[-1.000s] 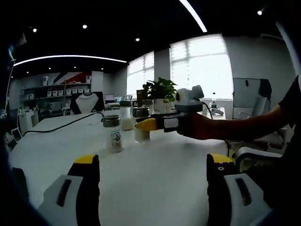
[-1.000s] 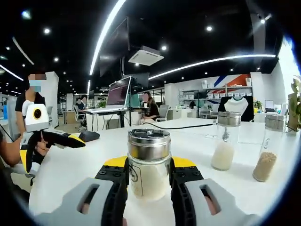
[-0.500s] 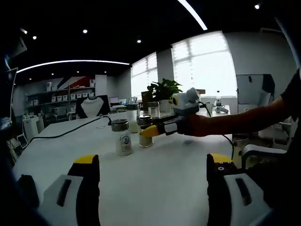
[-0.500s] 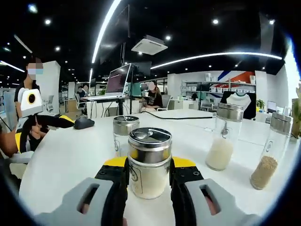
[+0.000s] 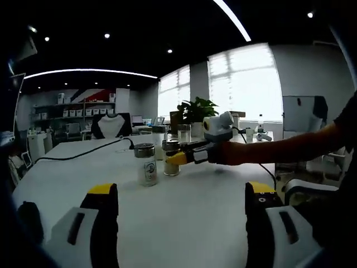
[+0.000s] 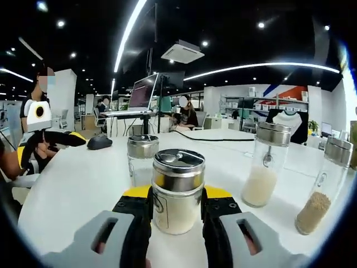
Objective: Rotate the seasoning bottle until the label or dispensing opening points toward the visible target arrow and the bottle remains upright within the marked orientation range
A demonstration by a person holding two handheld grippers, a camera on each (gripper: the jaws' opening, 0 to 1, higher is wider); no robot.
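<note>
While the right tool (image 6: 175,209) is clenched on the seasoning bottle (image 6: 177,192), the step in hand looks like the rotate itself, mid-grasp. Left to right in the right gripper view: left tool (image 6: 39,137) far off at the bench edge, a short steel-capped jar (image 6: 143,159) just behind the held bottle, then a tall bottle of white grains (image 6: 265,164) and a tall bottle of brown grains (image 6: 326,187). Seasoning bottle sits upright on the white bench (image 6: 83,184), long axis vertical, jaws pressing both sides of its glass body. Lid holes face up; a bit of label shows at its left side, facing direction unclear. No target arrow found. Next move likely: twist about the vertical axis, keep it from tipping. In the left gripper view the left tool (image 5: 181,209) is released, jaws wide apart, nothing between; right tool (image 5: 184,156) holds the bottle (image 5: 171,163) beside a labelled jar (image 5: 146,164).
</note>
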